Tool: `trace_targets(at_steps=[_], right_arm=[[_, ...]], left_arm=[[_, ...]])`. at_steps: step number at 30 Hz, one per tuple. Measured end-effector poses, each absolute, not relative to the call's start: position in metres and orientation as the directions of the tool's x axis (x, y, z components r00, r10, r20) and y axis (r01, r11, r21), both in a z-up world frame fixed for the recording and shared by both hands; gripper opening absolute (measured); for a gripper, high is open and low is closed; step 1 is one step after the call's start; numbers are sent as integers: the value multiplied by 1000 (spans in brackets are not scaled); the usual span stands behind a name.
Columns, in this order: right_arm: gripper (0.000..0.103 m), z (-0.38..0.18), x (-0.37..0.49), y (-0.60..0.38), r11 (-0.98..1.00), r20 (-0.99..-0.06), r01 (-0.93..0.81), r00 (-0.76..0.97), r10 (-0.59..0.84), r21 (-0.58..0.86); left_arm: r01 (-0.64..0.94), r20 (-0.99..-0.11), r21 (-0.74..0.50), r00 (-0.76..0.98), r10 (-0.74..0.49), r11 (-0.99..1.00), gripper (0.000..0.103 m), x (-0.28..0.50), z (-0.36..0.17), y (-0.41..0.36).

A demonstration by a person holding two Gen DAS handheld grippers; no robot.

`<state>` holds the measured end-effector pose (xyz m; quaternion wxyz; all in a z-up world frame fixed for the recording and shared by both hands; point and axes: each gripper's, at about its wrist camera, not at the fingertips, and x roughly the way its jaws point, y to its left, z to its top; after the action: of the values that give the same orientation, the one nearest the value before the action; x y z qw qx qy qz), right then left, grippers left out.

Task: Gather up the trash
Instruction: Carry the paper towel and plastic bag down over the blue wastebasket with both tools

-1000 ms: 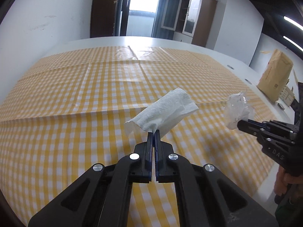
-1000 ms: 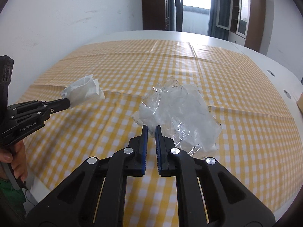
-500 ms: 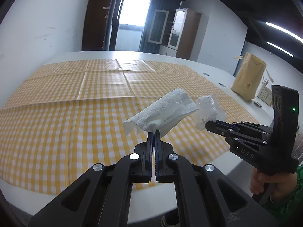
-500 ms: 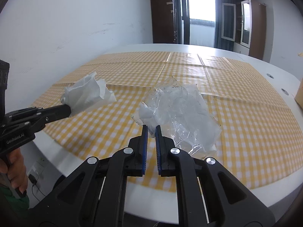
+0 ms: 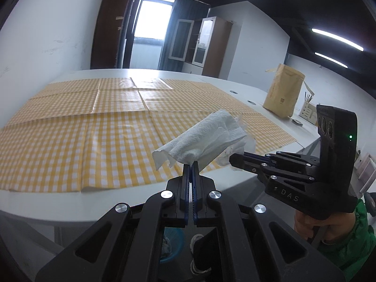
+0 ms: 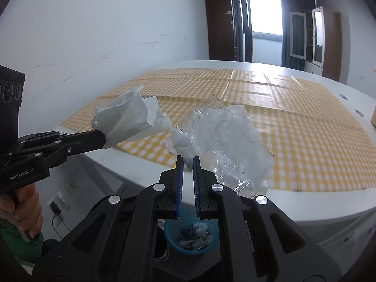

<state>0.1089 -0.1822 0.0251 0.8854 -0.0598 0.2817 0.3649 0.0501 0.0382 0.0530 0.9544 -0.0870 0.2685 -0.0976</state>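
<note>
My left gripper (image 5: pixel 190 164) is shut on a crumpled white paper towel (image 5: pixel 204 139) and holds it in the air past the table's near edge. It also shows in the right wrist view (image 6: pixel 128 119). My right gripper (image 6: pixel 187 161) is shut on a crumpled clear plastic wrapper (image 6: pixel 223 145), also in the air. In the left wrist view the right gripper (image 5: pixel 231 158) sits just right of the towel, the plastic mostly hidden behind it. A blue trash bin (image 6: pixel 195 236) holding some crumpled trash stands on the floor below both grippers; it also shows in the left wrist view (image 5: pixel 171 243).
A white table (image 5: pixel 58 202) carries a yellow checked cloth (image 5: pixel 94 122). A brown paper bag (image 5: pixel 283 91) stands at its far right. A wall socket with a plug (image 6: pixel 60 199) is low on the left wall. Someone's shoe (image 5: pixel 196 242) is near the bin.
Both grippers have pulled back from over the table to beyond its near edge, still holding their trash. The blue bin on the floor has come into view below them.
</note>
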Motion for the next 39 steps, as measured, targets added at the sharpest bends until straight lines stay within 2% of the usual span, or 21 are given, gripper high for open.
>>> trace_targets(at_steps=[11, 16, 25, 30, 39], right_arm=[[7, -4, 61, -219, 699, -562, -699, 521, 642, 150], [7, -30, 43, -228, 694, -591, -700, 491, 640, 169], [7, -92, 44, -228, 711, -689, -671, 414, 594, 210], [7, -128, 62, -212, 736, -749, -639, 371, 549, 223], [7, -197, 98, -183, 777, -838, -599, 310, 449, 195]], left_arm=[[136, -578, -228, 778, -247, 964, 1, 7, 7, 25], [134, -632, -189, 742, -225, 973, 1, -6, -16, 19], [72, -731, -238, 644, -227, 969, 1, 0, -79, 30], [55, -755, -289, 601, -263, 956, 1, 13, -111, 39], [-24, -804, -315, 538, -253, 949, 1, 45, -177, 61]])
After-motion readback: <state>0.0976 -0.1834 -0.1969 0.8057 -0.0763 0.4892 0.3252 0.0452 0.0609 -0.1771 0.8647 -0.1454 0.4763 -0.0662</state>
